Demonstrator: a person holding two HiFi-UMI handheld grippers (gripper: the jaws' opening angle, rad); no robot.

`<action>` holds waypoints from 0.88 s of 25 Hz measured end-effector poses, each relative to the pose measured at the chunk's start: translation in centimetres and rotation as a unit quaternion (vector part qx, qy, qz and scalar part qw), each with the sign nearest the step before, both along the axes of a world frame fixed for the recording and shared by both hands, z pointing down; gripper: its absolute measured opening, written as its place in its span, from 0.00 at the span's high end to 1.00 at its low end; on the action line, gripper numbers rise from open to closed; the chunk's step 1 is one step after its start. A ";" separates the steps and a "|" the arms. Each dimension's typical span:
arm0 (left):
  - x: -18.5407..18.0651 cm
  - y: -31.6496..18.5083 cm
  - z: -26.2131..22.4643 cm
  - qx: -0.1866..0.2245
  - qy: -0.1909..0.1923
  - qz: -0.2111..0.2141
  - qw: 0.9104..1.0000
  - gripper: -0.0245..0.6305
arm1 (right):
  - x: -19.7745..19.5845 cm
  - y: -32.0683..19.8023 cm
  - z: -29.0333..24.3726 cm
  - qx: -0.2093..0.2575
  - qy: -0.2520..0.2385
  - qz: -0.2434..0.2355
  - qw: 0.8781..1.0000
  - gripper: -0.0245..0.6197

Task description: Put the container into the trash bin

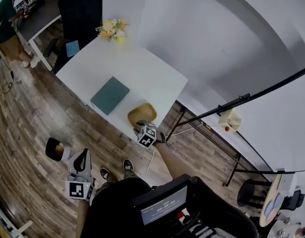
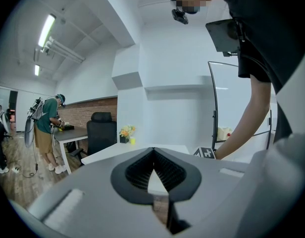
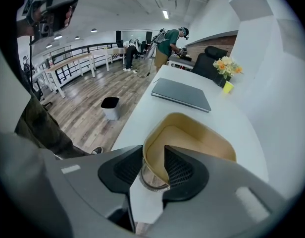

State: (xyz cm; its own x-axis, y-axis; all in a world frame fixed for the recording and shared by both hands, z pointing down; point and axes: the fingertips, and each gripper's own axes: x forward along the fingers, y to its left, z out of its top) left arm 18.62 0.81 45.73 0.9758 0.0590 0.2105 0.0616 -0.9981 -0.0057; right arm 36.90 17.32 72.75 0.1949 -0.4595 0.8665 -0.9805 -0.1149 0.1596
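My right tongs [image 3: 152,156], apart, straddle the near rim of the container [image 3: 199,133] at the near edge of the tabletop [image 1: 137,73], the container lying straight ahead of them, while my left tongs [image 2: 153,157], together, hang near the bin [image 1: 54,149].
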 end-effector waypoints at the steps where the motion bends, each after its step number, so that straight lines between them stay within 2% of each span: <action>1: 0.0 -0.1 0.1 -0.002 0.001 -0.002 1.000 0.96 | 0.1 0.2 0.2 -0.006 0.003 -0.002 1.000 0.73; 12: -0.6 -1.9 0.7 -0.019 0.006 -0.031 0.999 0.96 | 0.2 0.2 1.1 -0.068 0.033 -0.061 0.995 0.76; 18: -0.6 -1.8 0.6 -0.016 -0.009 -0.022 1.000 0.96 | 0.5 0.2 1.4 -0.080 0.037 -0.075 0.993 0.77; 22: -0.6 -2.3 0.3 -0.025 0.015 -0.032 0.999 0.96 | 0.2 0.2 1.4 -0.087 0.027 -0.077 0.993 0.81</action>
